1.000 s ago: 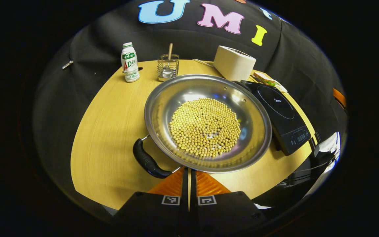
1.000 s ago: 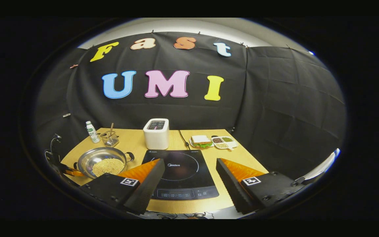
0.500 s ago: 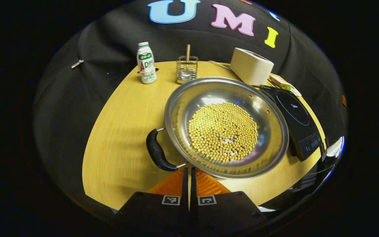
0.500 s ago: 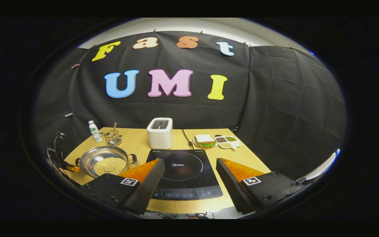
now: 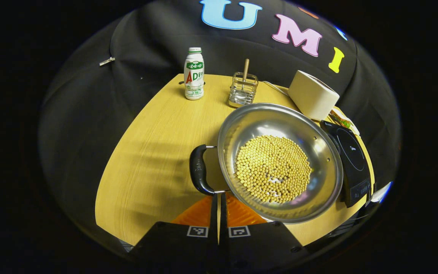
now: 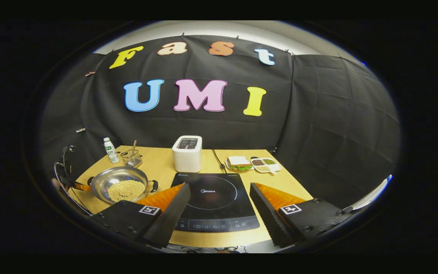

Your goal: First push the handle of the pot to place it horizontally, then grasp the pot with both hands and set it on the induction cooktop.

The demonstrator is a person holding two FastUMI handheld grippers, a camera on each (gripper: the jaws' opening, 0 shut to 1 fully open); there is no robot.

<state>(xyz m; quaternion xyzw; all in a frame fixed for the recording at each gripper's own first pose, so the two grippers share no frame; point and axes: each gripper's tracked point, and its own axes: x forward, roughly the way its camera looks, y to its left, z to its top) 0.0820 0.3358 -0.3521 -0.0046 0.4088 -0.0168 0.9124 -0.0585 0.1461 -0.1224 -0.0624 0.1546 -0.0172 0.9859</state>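
Since a second ago the pot has swung round in my left gripper view: its near black handle, which lay at a slant, now stands almost straight up and down just past my left tongs. Those tongs are pressed together with nothing between them, tips touching the handle's lower end. My right tongs hang wide apart and empty, above the near edge of the induction cooktop.

The pot, holding yellow beans, sits on the worktop just left of the cooktop. Beyond it stand a bottle, a wire holder and a white toaster.

The right gripper view adds the pot's far handle, a sandwich plate and a divided dish at the worktop's far right.
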